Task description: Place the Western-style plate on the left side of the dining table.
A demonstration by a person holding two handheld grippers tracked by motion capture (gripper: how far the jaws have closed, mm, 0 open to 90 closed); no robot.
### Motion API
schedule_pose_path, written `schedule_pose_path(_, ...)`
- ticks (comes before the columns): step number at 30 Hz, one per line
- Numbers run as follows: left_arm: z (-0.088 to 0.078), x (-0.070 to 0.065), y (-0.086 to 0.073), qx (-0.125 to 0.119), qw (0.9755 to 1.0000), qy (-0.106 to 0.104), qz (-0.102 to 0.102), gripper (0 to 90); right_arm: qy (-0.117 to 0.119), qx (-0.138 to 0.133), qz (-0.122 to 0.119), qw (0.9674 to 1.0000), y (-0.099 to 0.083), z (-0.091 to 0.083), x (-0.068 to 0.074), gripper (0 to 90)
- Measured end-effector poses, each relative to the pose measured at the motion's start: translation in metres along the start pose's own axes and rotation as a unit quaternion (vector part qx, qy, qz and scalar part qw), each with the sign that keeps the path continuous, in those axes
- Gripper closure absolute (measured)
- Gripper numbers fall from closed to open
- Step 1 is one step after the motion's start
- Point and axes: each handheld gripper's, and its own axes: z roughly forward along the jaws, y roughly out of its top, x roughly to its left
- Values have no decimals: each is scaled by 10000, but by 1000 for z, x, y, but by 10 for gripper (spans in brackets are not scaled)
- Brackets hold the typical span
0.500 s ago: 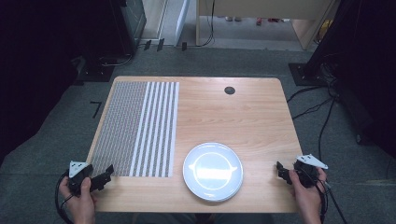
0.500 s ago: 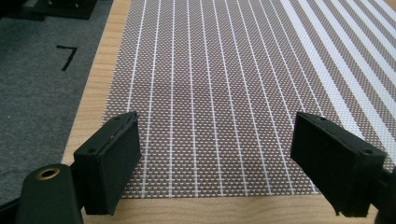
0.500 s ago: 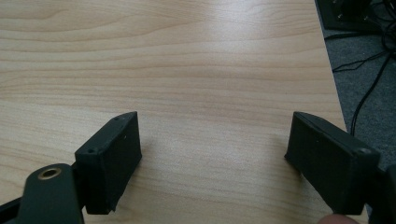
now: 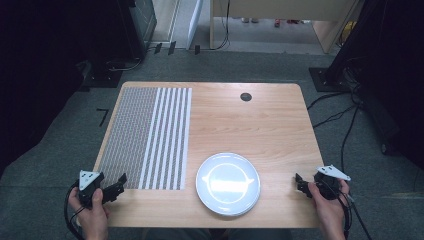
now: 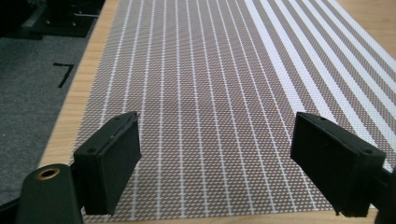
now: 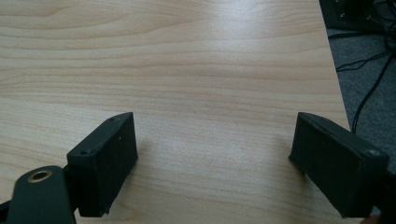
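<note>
Here my left gripper (image 5: 217, 158) gapes wide over the woven, striped placemat (image 5: 224, 93); my right gripper (image 6: 215, 161) spreads wide over bare wood-grain table (image 6: 187, 60). From above, the round glossy white plate (image 4: 228, 183) sits at six o'clock, between both.

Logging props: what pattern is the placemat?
Brown weave with white stripes, thin at left, broad at right, on the placemat; clearest in the high view.
</note>
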Motion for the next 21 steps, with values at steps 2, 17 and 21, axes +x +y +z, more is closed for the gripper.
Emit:
schedule_pose_path(2,0,-4,5,-33,10000,-48,-3,161,-19,1,20,10000,0,0,0,143)
schedule_pose_path(17,5,-26,34,-350,9984,-68,-433,161,-85,-13,71,9999,0,0,2,149)
schedule_pose_path(21,6,-27,28,-361,9983,-123,-439,161,-80,-14,67,9999,0,0,2,149)
